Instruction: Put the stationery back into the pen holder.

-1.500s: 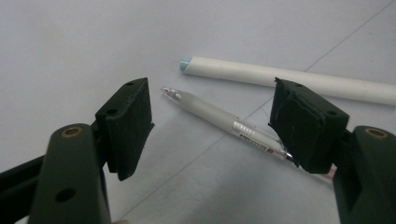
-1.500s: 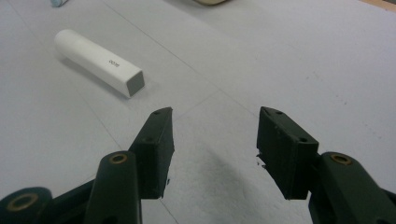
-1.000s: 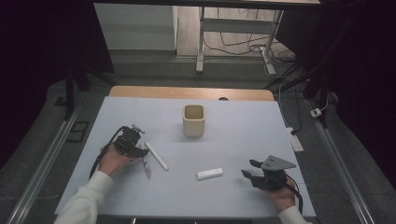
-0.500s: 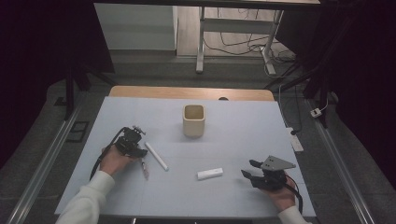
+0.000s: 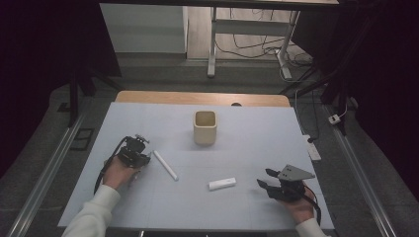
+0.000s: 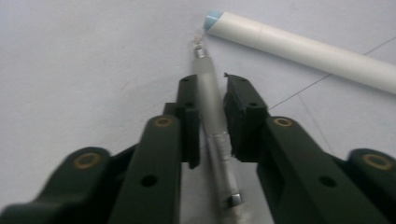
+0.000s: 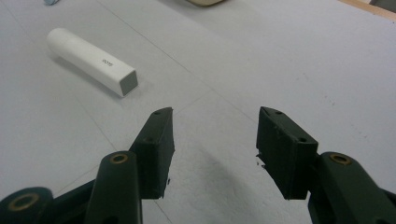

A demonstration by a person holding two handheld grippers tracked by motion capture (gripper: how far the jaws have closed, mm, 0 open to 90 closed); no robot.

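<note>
Pen [image 6: 208,100] lies on the bench [image 5: 257,148], the left tongs [image 6: 212,93] having just closed onto its barrel, not yet lifted; right tongs [image 7: 215,135] wait wide open, cup [image 5: 205,127] unfilled.

tube [image 5: 165,165] left of block [image 5: 222,184]

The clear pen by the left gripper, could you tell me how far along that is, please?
Done: nothing sits in the beige cup. In hand: the left gripper has just closed on the clear pen. Left: the white marker and white block lie loose; the right gripper is open.
</note>
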